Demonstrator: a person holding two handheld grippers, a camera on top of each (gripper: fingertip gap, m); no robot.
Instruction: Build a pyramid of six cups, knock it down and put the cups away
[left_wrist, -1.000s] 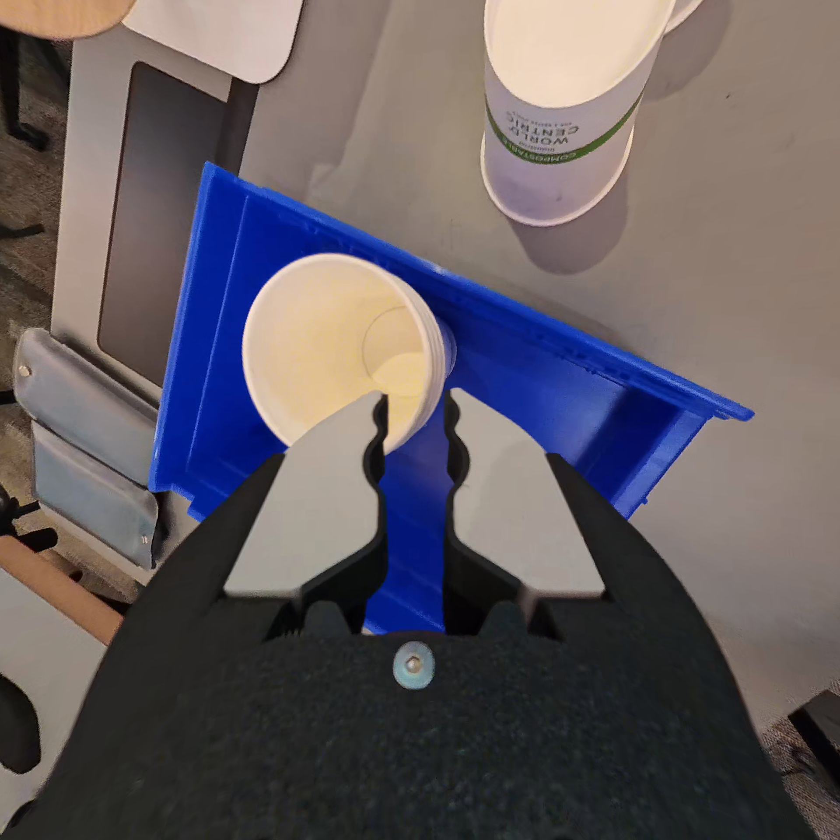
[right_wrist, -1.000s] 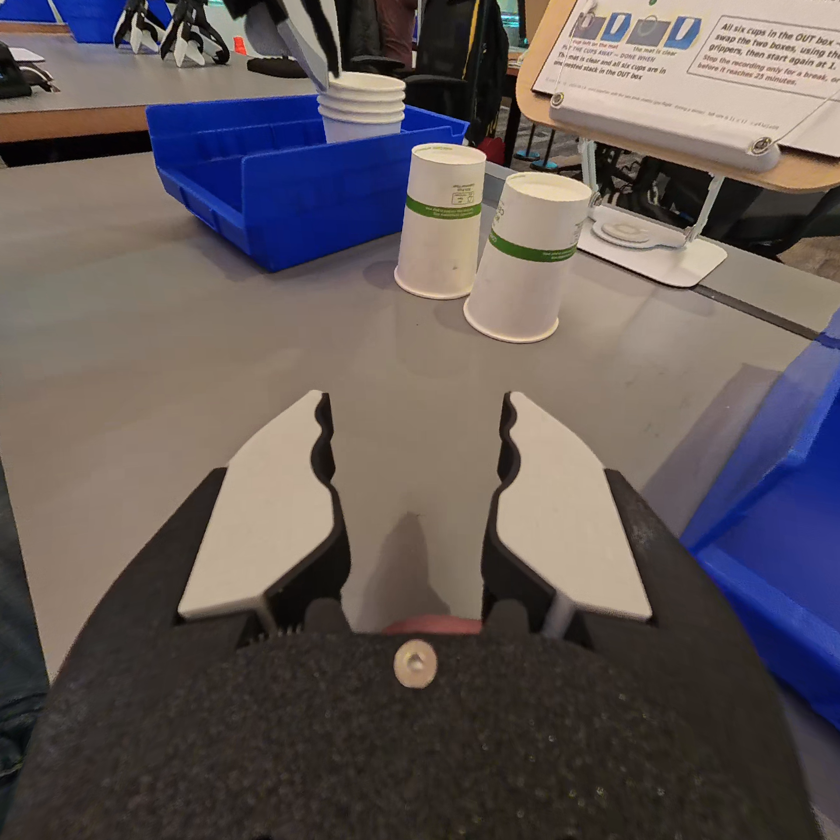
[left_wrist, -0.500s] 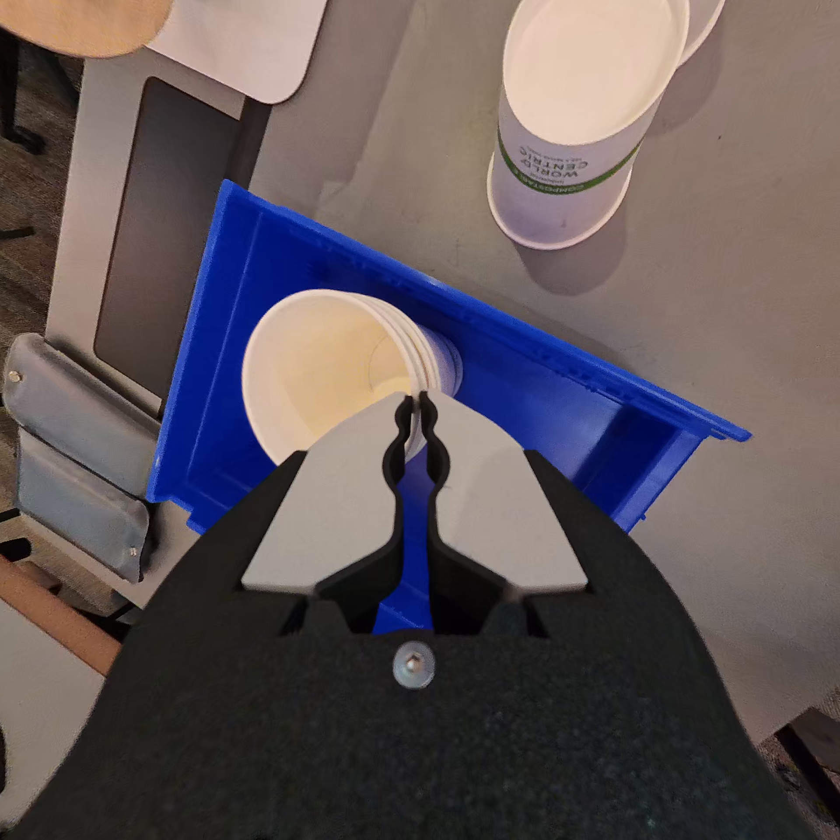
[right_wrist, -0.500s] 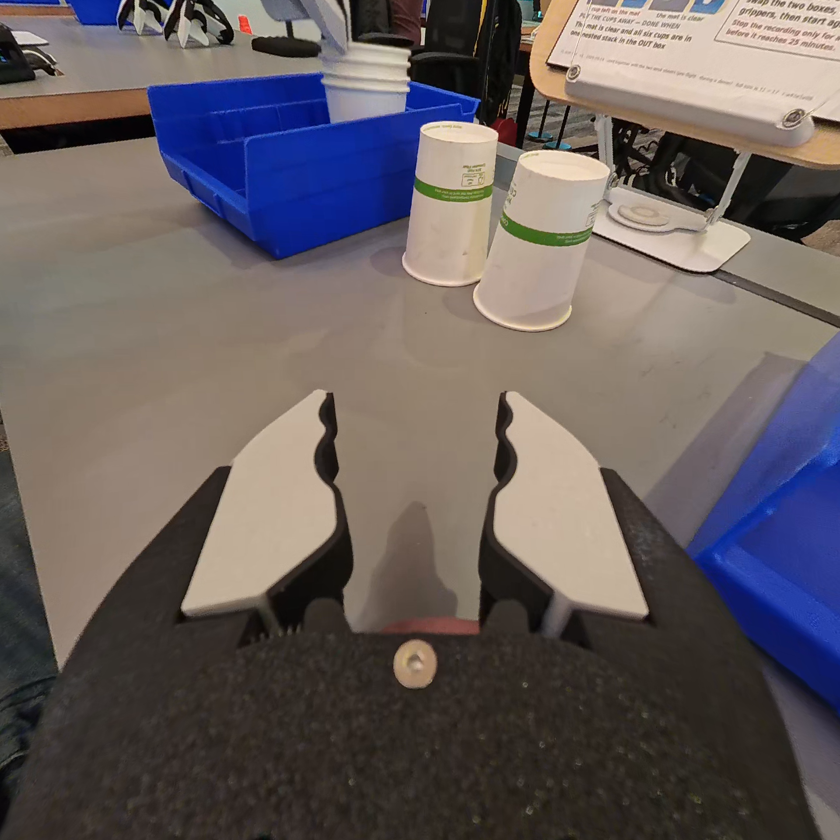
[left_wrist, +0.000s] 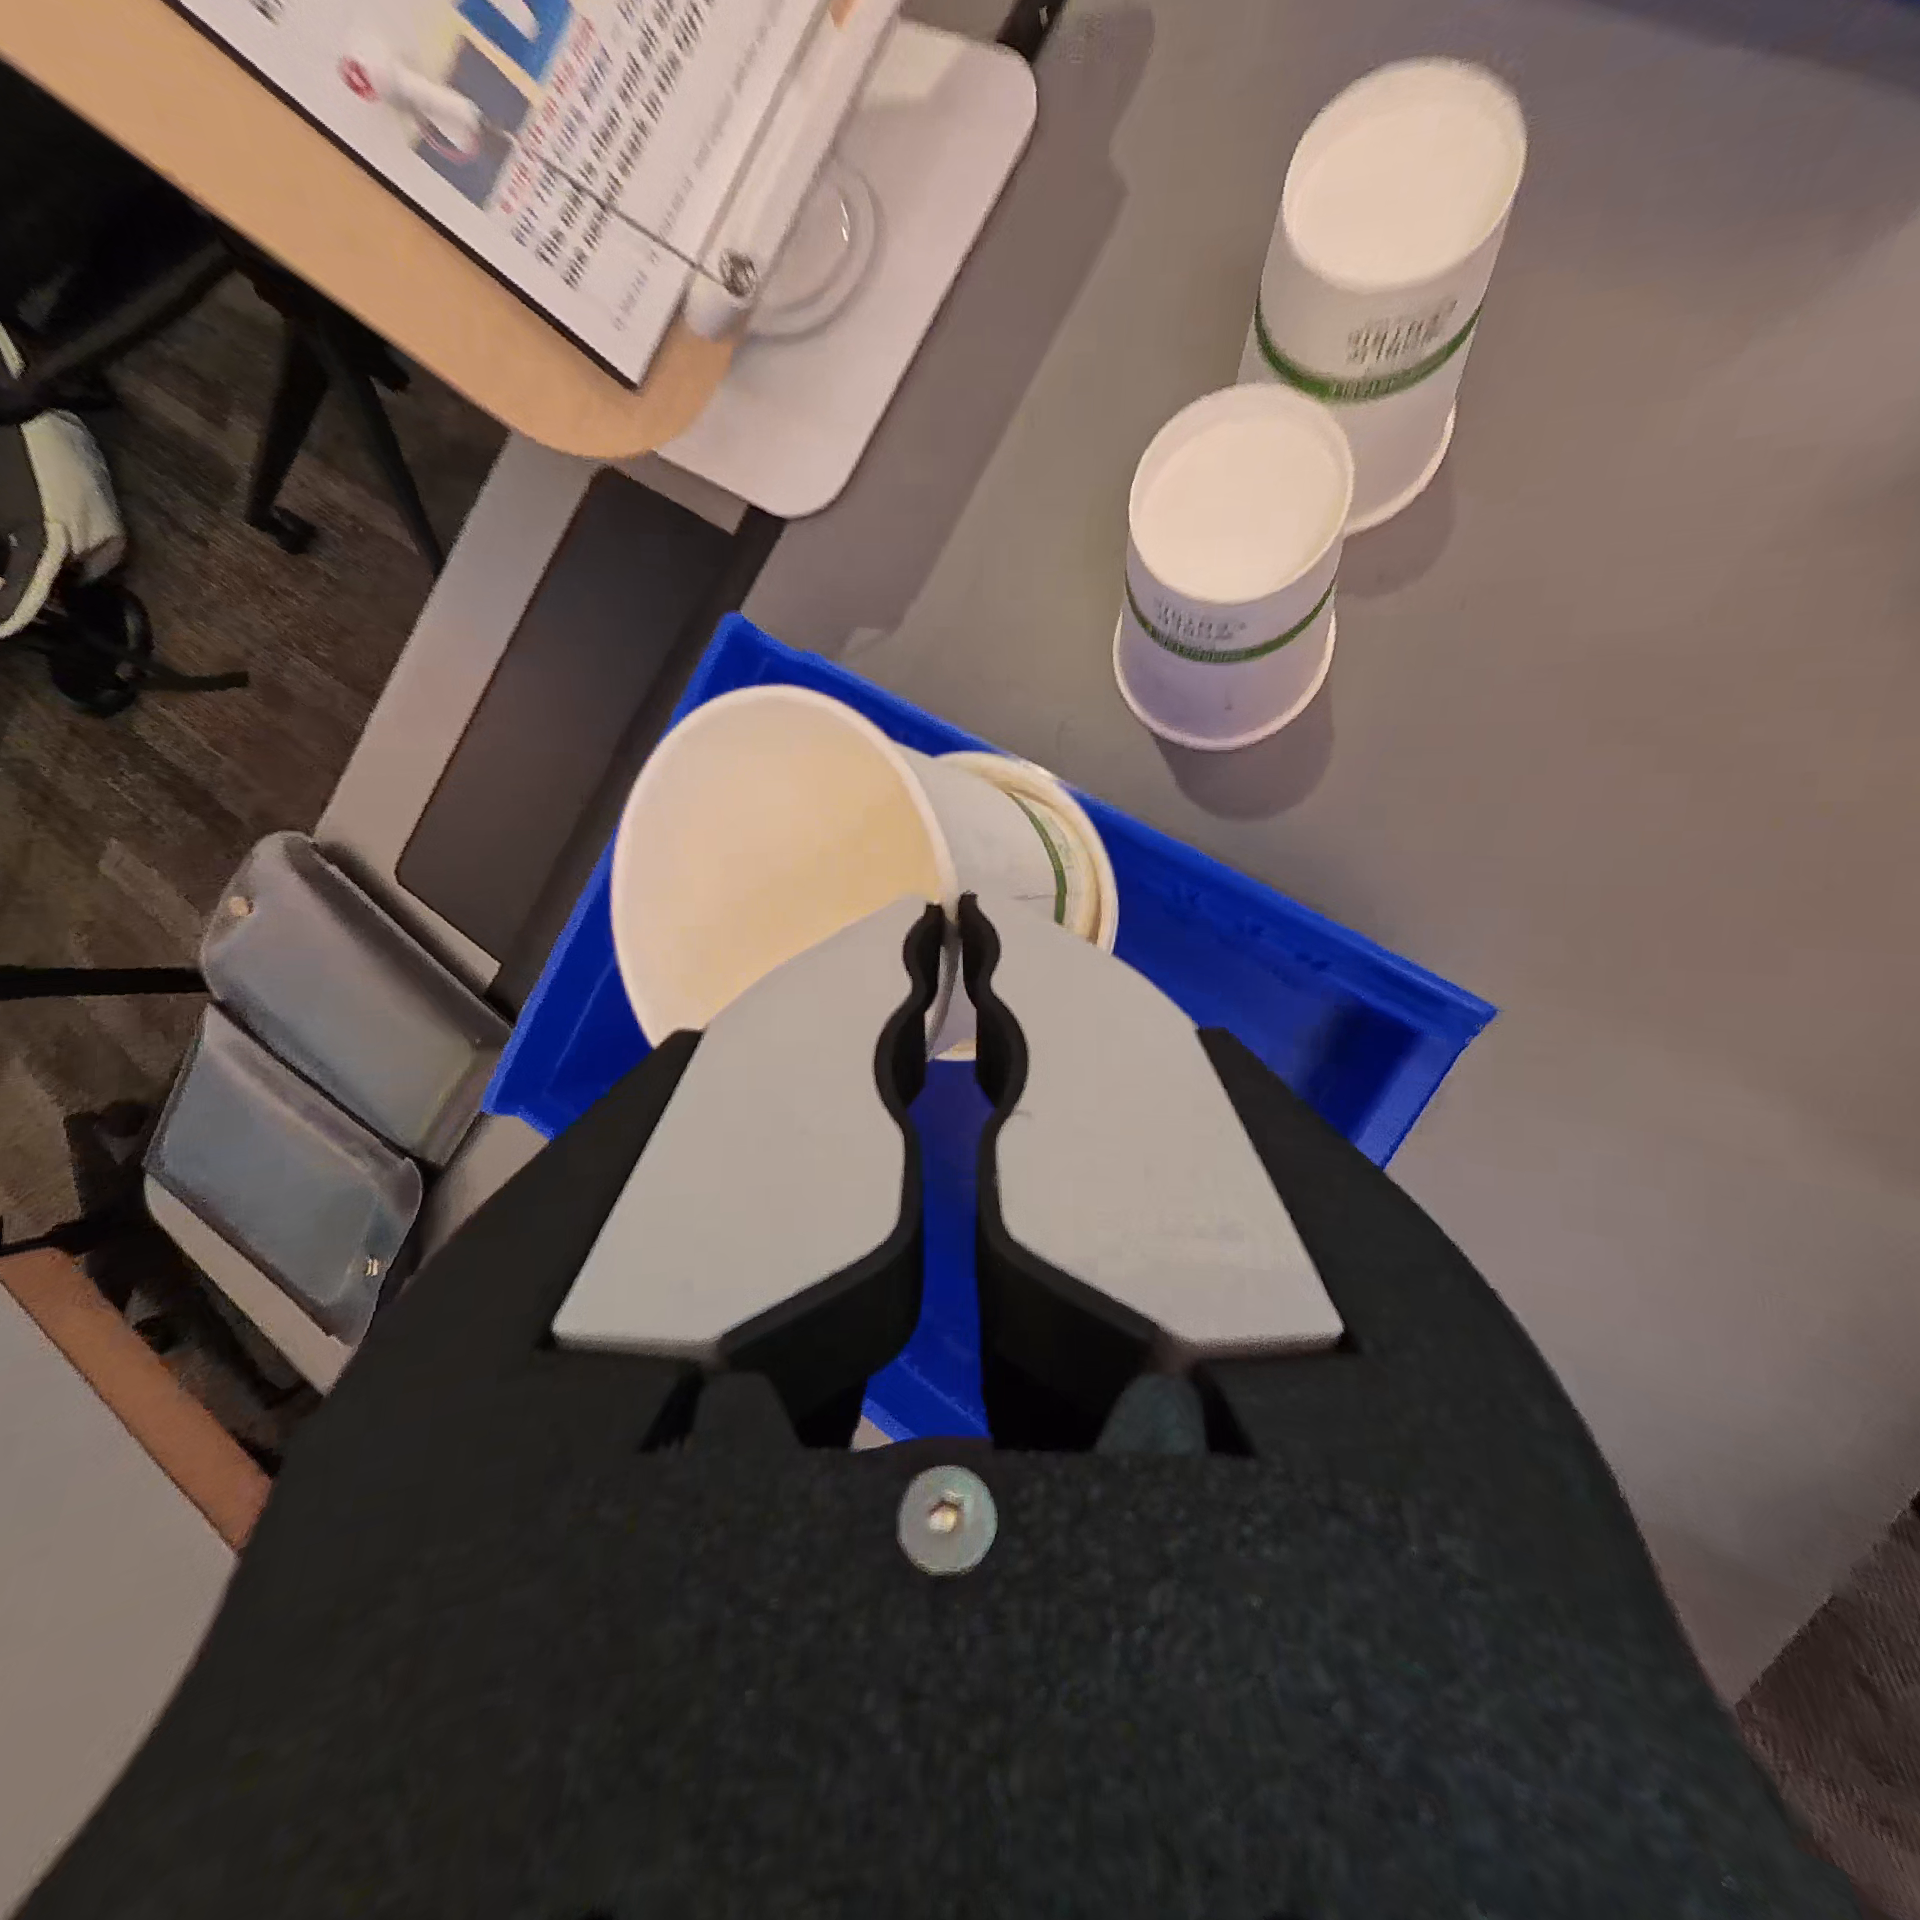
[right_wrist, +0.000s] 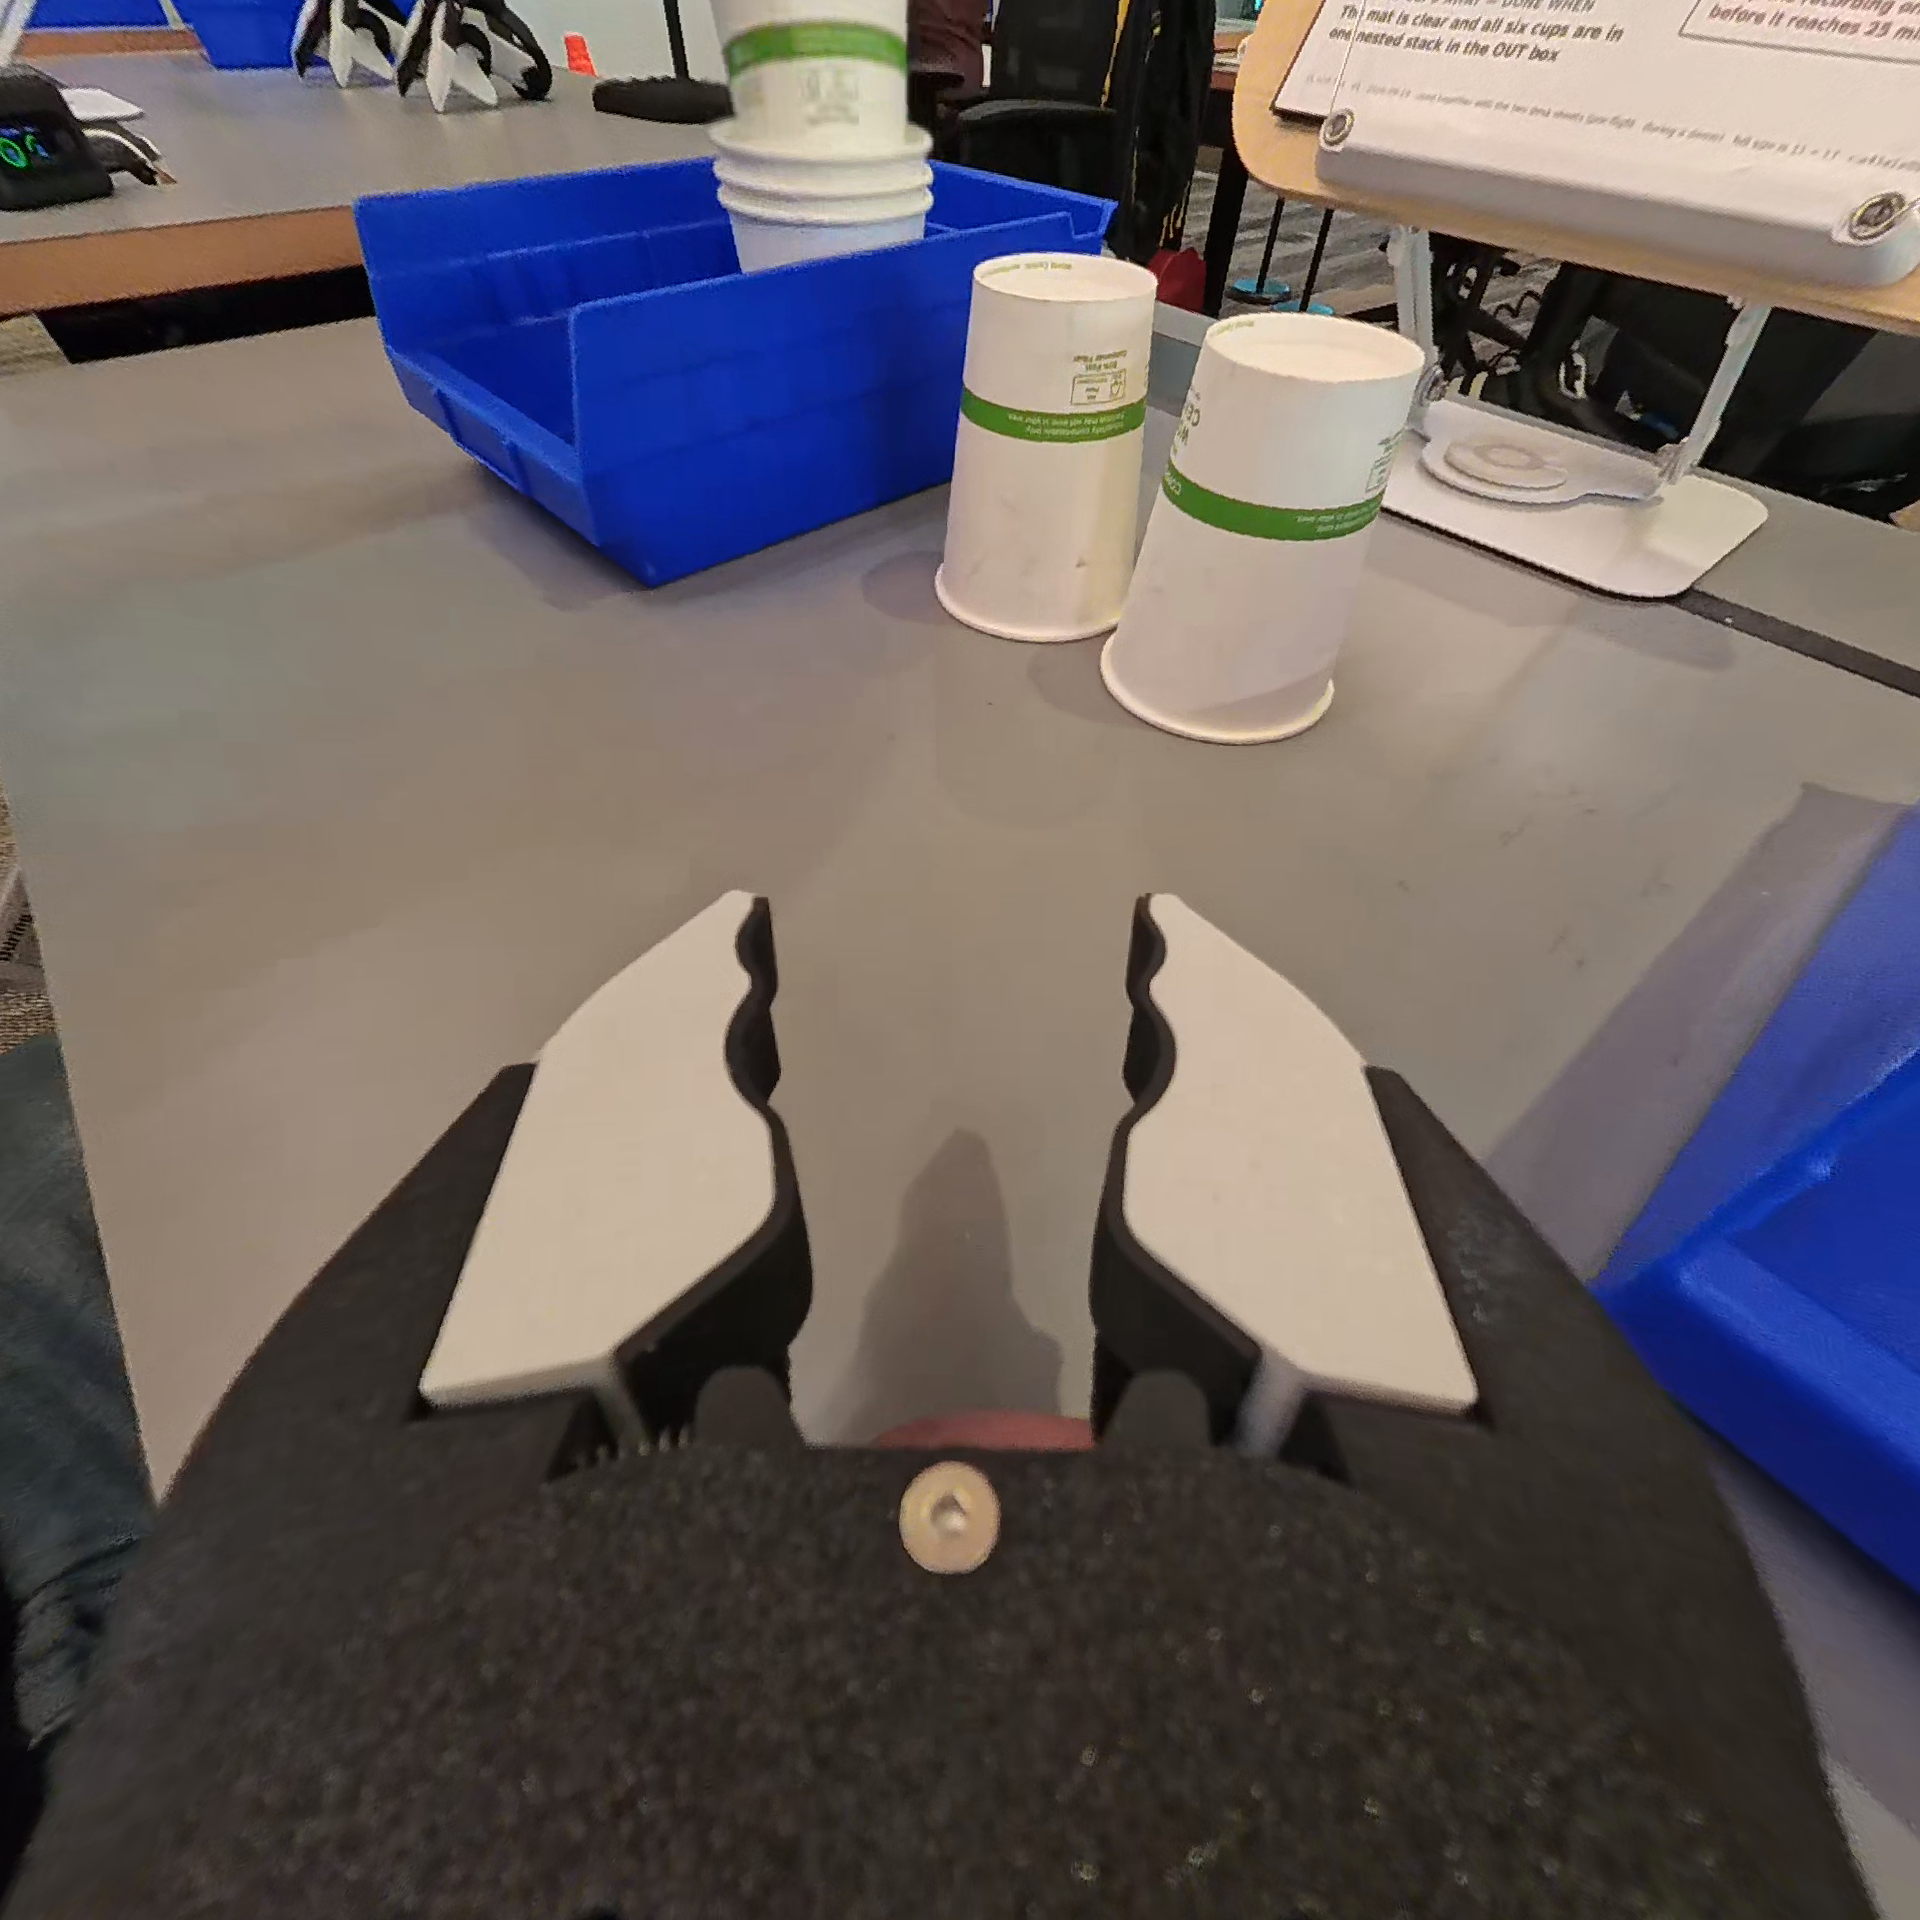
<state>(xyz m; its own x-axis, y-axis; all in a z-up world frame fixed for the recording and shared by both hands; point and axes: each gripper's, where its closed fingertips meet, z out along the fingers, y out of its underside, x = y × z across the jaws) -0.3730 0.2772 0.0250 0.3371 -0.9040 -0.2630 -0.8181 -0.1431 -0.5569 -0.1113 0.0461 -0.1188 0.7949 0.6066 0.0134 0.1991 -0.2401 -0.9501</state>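
Left gripper (left_wrist: 953, 914) pinches the top cup's (left_wrist: 769, 862) rim above the nested stack (right_wrist: 826, 203); right gripper (right_wrist: 951, 925) gapes idle. Suction may drag a second cup up.

We carry two matching tools: each claw (left_wrist: 953, 914) (right_wrist: 951, 935) has pale grey wavy-edged fingers, black textured body, one silver screw.

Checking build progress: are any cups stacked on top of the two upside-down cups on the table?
No: in the right wrist view the two upside-down cups stand side by side on the grey table with nothing on them.
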